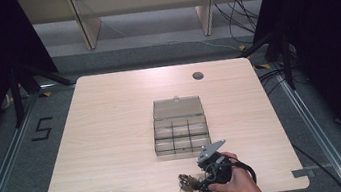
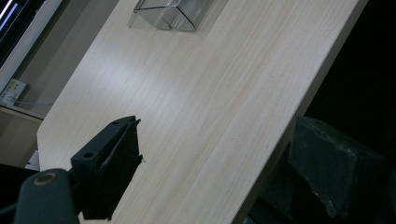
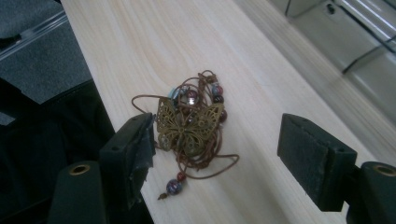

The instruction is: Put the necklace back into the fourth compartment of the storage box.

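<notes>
Pale wooden table point(image 1: 113, 134): your right gripper point(image 3: 215, 140) straddles the butterfly necklace point(image 3: 189, 126) at six o'clock, jaws wide, nothing gripped yet. Your left gripper point(image 2: 210, 163) idles open at seven. Grasping and carrying to the clear organizer box point(image 1: 181, 130) likely remain.

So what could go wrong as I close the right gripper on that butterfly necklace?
The necklace lies close to the near table edge, so a nudge from the jaws could push it off. Its loose brown cord and beads spread beyond the pendant, so the right gripper, whose jaws stand open, may pinch just one strand and leave the rest dangling or snagging on the way to the clear box.
</notes>
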The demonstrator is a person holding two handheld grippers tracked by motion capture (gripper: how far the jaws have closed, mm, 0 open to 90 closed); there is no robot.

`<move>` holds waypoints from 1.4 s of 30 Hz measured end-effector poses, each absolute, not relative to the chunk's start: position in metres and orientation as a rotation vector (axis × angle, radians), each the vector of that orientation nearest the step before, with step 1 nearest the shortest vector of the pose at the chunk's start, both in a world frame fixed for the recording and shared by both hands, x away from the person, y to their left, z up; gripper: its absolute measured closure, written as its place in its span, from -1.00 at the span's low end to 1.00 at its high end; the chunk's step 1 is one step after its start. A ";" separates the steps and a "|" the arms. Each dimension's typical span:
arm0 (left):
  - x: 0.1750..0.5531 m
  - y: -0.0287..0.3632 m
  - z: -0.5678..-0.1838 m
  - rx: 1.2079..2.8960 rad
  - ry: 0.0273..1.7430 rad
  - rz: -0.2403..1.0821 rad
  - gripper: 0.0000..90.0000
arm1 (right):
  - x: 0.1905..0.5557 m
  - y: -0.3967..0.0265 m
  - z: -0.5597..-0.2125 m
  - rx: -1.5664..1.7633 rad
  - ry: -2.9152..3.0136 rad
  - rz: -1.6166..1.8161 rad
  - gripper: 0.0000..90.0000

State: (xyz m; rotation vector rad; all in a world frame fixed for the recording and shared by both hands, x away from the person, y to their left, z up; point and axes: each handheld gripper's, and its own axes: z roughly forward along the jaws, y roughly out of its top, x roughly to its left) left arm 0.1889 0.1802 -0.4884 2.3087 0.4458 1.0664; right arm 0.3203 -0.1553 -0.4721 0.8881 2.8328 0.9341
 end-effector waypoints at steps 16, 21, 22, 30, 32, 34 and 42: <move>0.188 0.180 -0.489 2.283 0.466 1.062 -0.65 | 0.322 -0.134 -0.490 0.806 2.930 0.824 -0.09; 0.187 0.180 -0.488 2.299 0.461 1.038 -0.65 | 0.324 -0.131 -0.491 0.808 2.932 0.828 0.13; 0.188 0.180 -0.488 2.287 0.455 1.041 -0.65 | 0.324 -0.131 -0.491 0.808 2.933 0.830 0.20; 0.187 0.180 -0.487 2.298 0.442 1.059 -0.65 | 0.324 -0.126 -0.490 0.764 2.976 0.860 0.83; 0.187 0.180 -0.488 2.296 0.447 1.051 -0.65 | 0.323 -0.122 -0.488 0.729 2.960 0.867 0.93; 0.188 0.180 -0.487 2.298 0.442 1.058 -0.65 | 0.325 -0.121 -0.487 0.688 2.948 0.863 0.93; 0.188 0.181 -0.487 2.301 0.442 1.062 -0.65 | 0.331 -0.121 -0.469 0.598 2.953 0.865 0.94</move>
